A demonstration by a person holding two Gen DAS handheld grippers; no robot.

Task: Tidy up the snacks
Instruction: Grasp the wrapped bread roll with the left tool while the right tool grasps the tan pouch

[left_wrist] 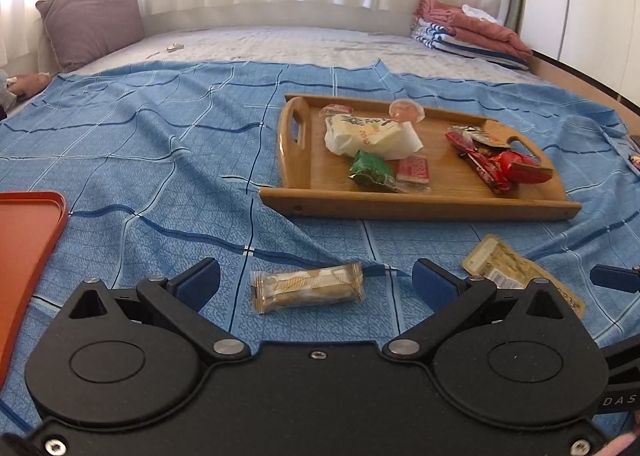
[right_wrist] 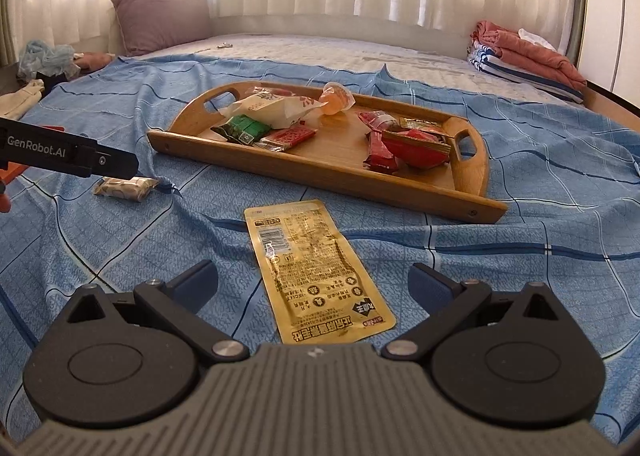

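A clear-wrapped biscuit bar [left_wrist: 307, 291] lies on the blue checked sheet between the wide-apart fingers of my open left gripper [left_wrist: 316, 282]; the same bar [right_wrist: 126, 187] shows at the left in the right wrist view. A flat gold snack pouch [right_wrist: 314, 270] lies lengthwise between the fingers of my open right gripper [right_wrist: 314, 284], and shows as the gold pouch [left_wrist: 508, 266] in the left wrist view. Beyond stands a wooden tray [left_wrist: 424, 207] [right_wrist: 328, 175] holding a white packet [left_wrist: 360, 133], a green packet [left_wrist: 372, 171], red packets [left_wrist: 500, 163] and a jelly cup [left_wrist: 406, 111].
An orange tray [left_wrist: 28, 240] lies at the left edge of the sheet. A purple pillow [left_wrist: 92, 21] leans at the far left, folded blankets [left_wrist: 472, 31] sit at the far right. Curtains hang behind the bed. The left gripper's body [right_wrist: 68, 153] reaches in from the left.
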